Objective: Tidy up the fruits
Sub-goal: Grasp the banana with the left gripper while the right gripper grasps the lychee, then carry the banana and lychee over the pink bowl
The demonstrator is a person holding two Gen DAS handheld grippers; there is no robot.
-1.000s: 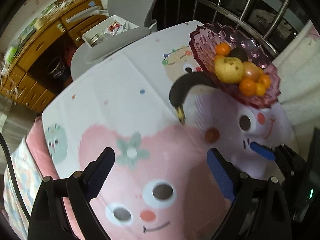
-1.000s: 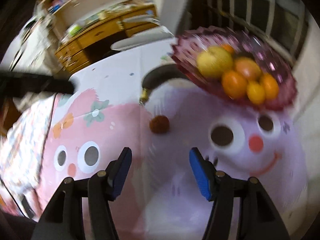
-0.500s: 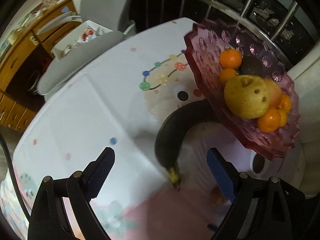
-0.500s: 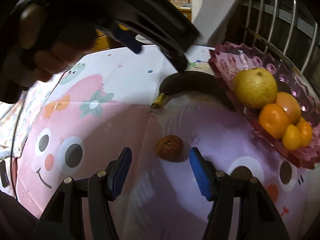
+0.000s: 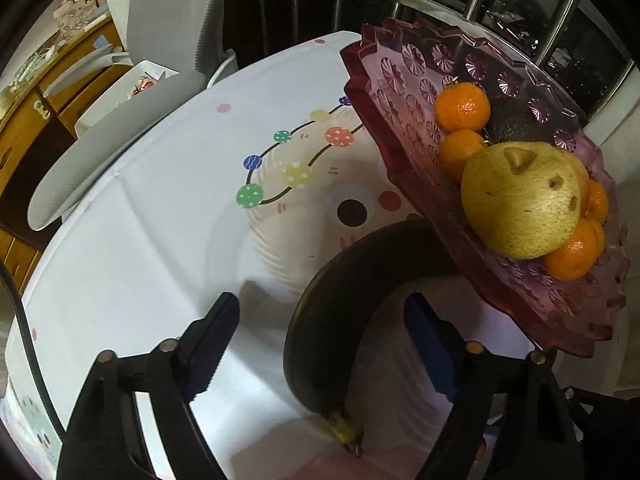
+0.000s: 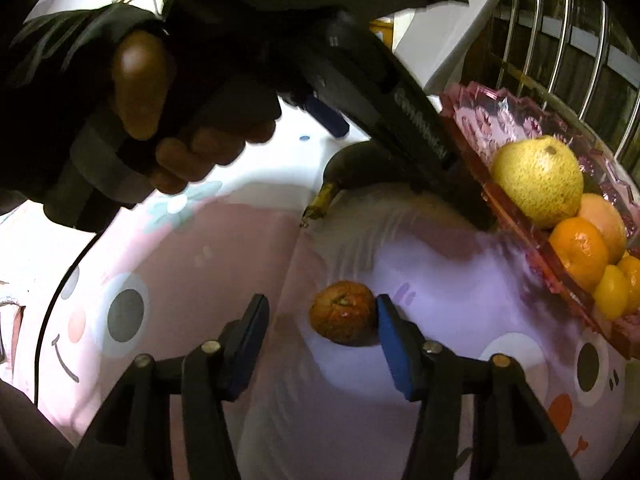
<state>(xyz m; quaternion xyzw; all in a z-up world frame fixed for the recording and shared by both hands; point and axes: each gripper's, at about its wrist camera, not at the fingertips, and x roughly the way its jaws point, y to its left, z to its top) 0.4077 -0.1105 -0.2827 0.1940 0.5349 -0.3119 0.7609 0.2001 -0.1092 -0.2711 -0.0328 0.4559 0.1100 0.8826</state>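
Compared with half a second before, the left gripper (image 5: 320, 328) had come closer, and the blackened banana (image 5: 320, 340) on the worktop (image 5: 160, 220) now lay between its released fingers. The right gripper (image 6: 320, 320), fingers also released, had reached the small orange (image 6: 342, 312), near the pink fruit dish (image 6: 520, 216). Writing on the left gripper's body was too blurred to read.

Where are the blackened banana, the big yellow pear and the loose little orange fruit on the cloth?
blackened banana (image 5: 320, 320): left wrist view, middle of its dark curved body.
yellow pear (image 5: 520, 200): left wrist view, its speckled side, in the pink dish.
small orange fruit (image 6: 342, 317): right wrist view, its top around the stem scar.
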